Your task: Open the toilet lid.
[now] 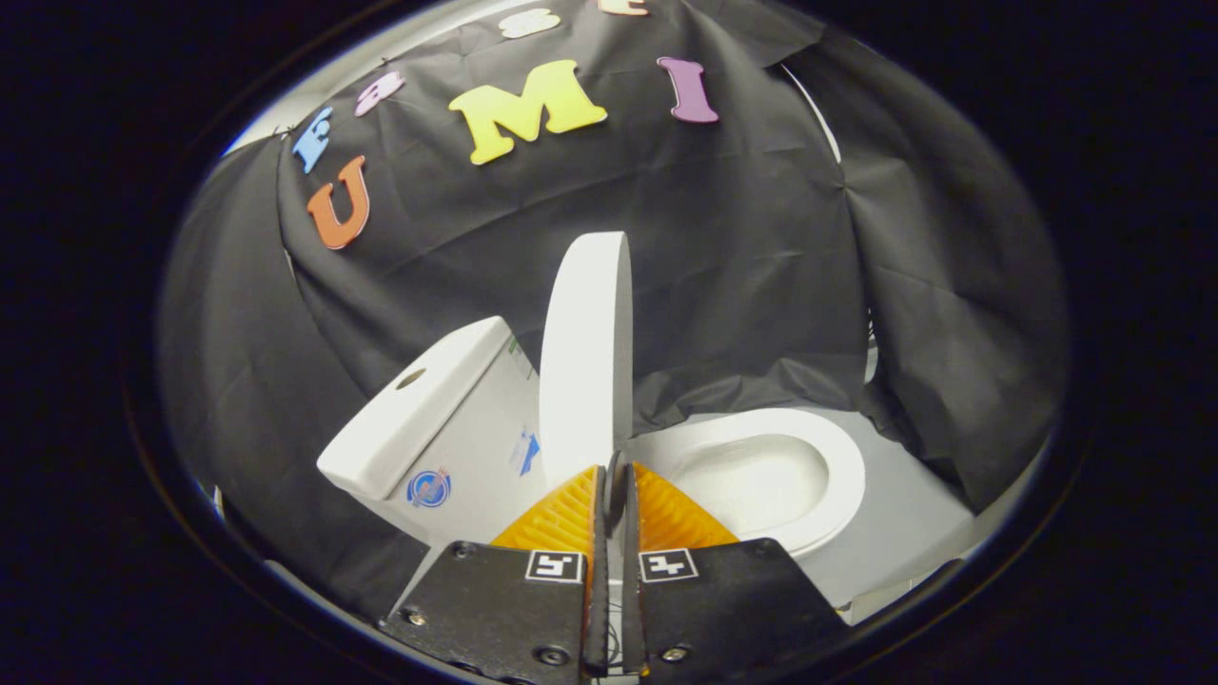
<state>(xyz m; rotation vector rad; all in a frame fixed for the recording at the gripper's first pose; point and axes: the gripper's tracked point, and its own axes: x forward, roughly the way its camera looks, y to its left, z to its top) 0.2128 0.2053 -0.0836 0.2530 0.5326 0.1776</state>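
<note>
The toilet lid (587, 357) is standing raised, close to upright, seen nearly edge-on, its lower end meeting the bowl just ahead of the tongs (611, 476). The tongs are sitting nearly closed, with only a thin slit showing between the two fingers (561, 518); the fingertips are reaching the lid's lower edge, but whether both are pressing on it cannot be told from this angle. A thin dark piece is showing in the slit between the tips; what it is cannot be made out.

The seat (837, 466) is lying down over the bowl (756, 480), which is opening to the right of the lid and beyond the right finger. The cistern (438, 428) is standing to the left of the lid, appearing tilted in this view, with a round button recess on its top and small stickers on its front face. Black cloth (761, 266) is hanging as a backdrop behind the toilet and is draping around its base. A pale floor (904, 533) is showing to the right of the bowl.
</note>
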